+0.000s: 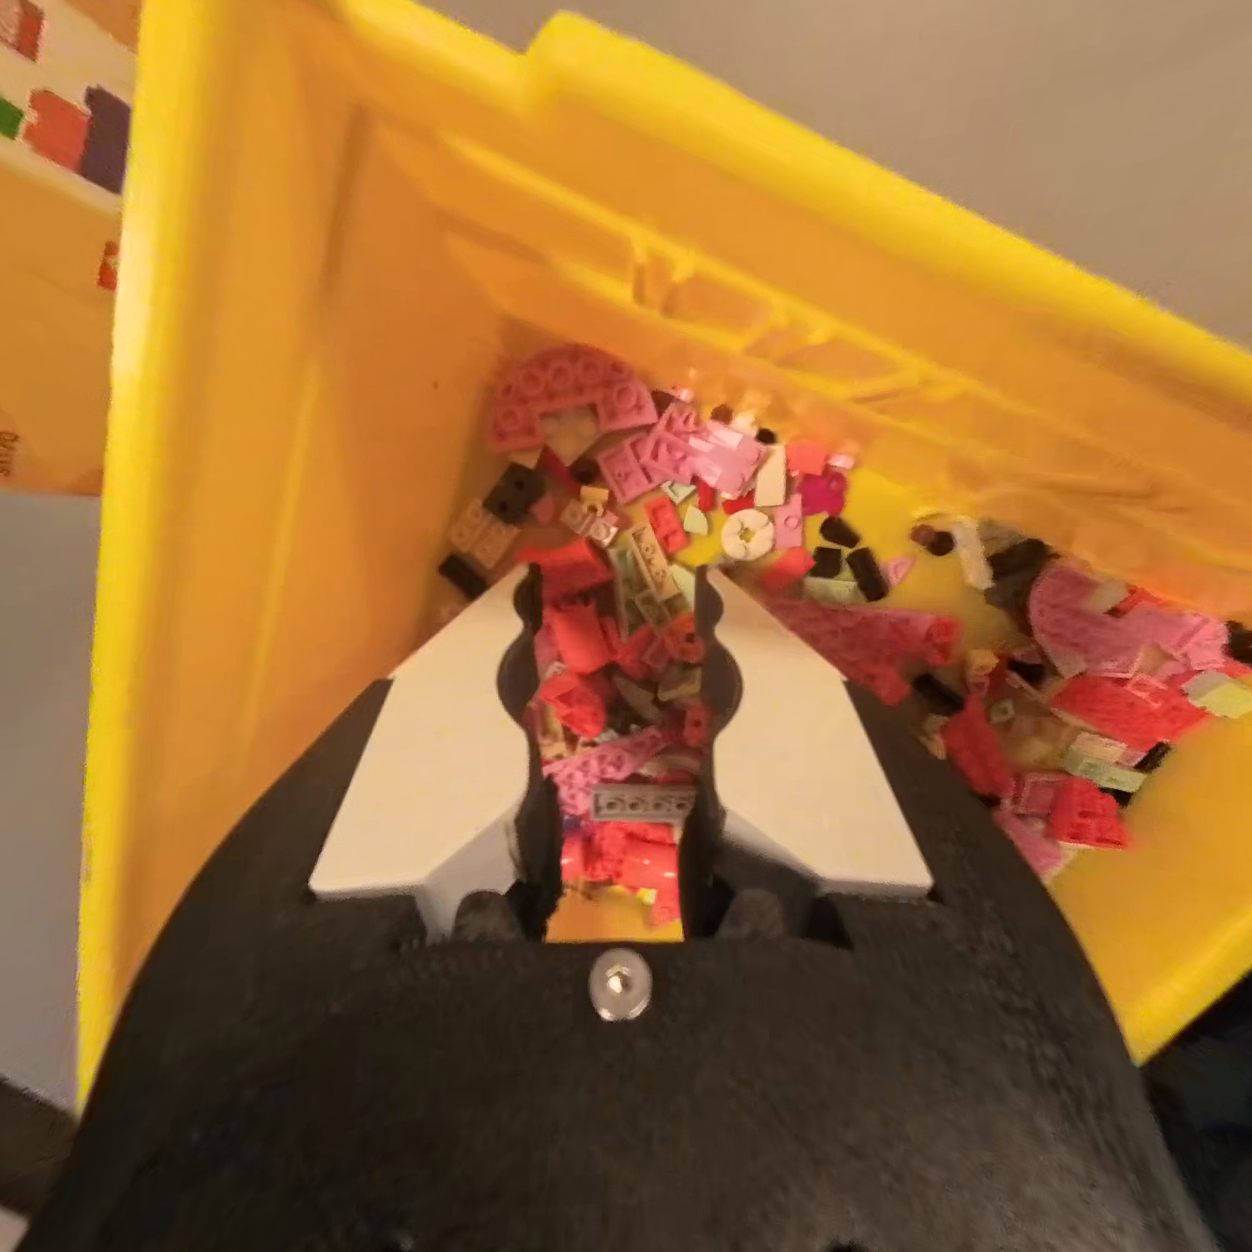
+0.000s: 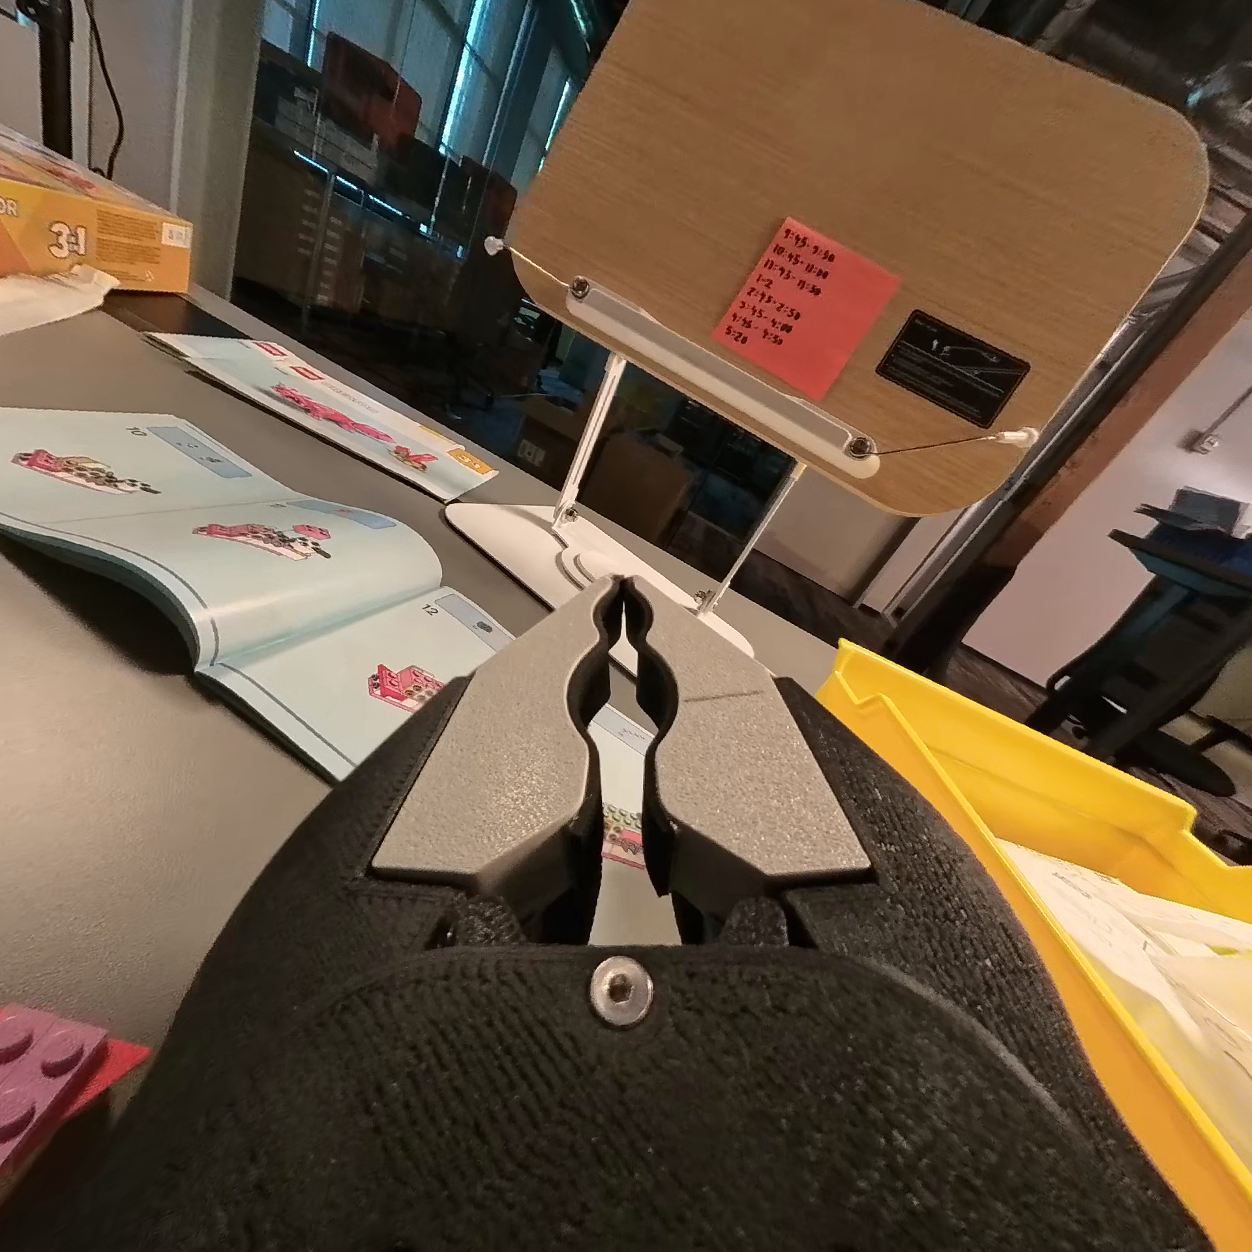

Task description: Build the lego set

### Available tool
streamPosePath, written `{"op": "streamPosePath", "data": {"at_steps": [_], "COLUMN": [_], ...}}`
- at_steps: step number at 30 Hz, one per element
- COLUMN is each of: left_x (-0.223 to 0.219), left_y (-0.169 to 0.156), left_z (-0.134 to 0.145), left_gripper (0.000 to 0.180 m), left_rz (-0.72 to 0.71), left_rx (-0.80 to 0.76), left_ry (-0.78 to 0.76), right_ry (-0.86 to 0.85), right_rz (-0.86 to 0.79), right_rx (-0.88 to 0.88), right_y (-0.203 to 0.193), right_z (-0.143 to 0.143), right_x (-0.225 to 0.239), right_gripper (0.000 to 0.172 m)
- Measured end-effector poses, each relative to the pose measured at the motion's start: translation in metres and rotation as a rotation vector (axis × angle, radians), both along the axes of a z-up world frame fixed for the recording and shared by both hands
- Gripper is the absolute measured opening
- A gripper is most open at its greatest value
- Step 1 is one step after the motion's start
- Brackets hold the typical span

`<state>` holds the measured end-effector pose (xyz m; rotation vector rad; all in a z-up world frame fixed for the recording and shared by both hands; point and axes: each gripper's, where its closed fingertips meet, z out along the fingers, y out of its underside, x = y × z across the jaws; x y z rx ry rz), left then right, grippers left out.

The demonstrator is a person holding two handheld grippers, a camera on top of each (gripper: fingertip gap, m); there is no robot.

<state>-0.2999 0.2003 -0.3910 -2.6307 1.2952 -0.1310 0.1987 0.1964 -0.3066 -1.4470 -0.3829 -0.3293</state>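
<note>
My left gripper [image 1: 618, 576] is open and points down into a yellow bin [image 1: 284, 406]. Below it lies a heap of loose toy bricks [image 1: 643, 515], mostly red, pink, tan and black. The bricks show through the gap between my fingers, and neither pad presses on one. A grey plate brick [image 1: 642, 806] shows farther back between the fingers. My right gripper [image 2: 622, 584] is shut with its tips together and nothing between them. It hovers over a grey table [image 2: 135, 745], above an open light-blue building booklet [image 2: 271, 576].
A wooden stand board [image 2: 847, 203] on a white base [image 2: 528, 535] stands ahead, bearing a red sticky note [image 2: 803, 305]. A yellow bin [image 2: 1016, 813] with papers is on the right. A second booklet [image 2: 325, 400], an orange box [image 2: 101, 237] and a purple brick [image 2: 40, 1097] lie left. My hands' fingertips stand some 50 cm from each other. The red sticky note [image 2: 803, 305] is about 25 cm from my right fingertips.
</note>
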Motion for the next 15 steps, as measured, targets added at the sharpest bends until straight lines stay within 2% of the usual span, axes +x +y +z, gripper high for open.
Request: {"op": "streamPosePath", "data": {"at_steps": [4,7,11,13,15], "left_x": [-0.004,-0.013,-0.027,-0.028,-0.025], "left_y": [0.004,0.002,-0.019,-0.030,-0.030], "left_z": [-0.001,-0.002,-0.008,-0.011,-0.010], "left_gripper": [0.038,0.025,0.016,0.016,0.022], "left_rz": [-0.047,-0.086,-0.150,-0.171,-0.173], "left_rx": [-0.019,-0.042,-0.125,-0.166,-0.142], "left_ry": [0.036,0.083,0.156,0.159,0.135], "right_ry": [-0.012,-0.022,-0.037,-0.047,-0.056], "right_rz": [-0.027,-0.048,-0.067,-0.071,-0.074], "right_rx": [-0.005,-0.005,-0.008,-0.010,-0.009], "right_y": [0.001,0.001,0.001,0.001,0.001], "right_z": [-0.001,-0.001,-0.002,-0.003,-0.002], "right_x": [0.004,0.007,0.009,0.008,0.008], "right_gripper": [0.000,0.000,0.000,0.000,0.000]}}
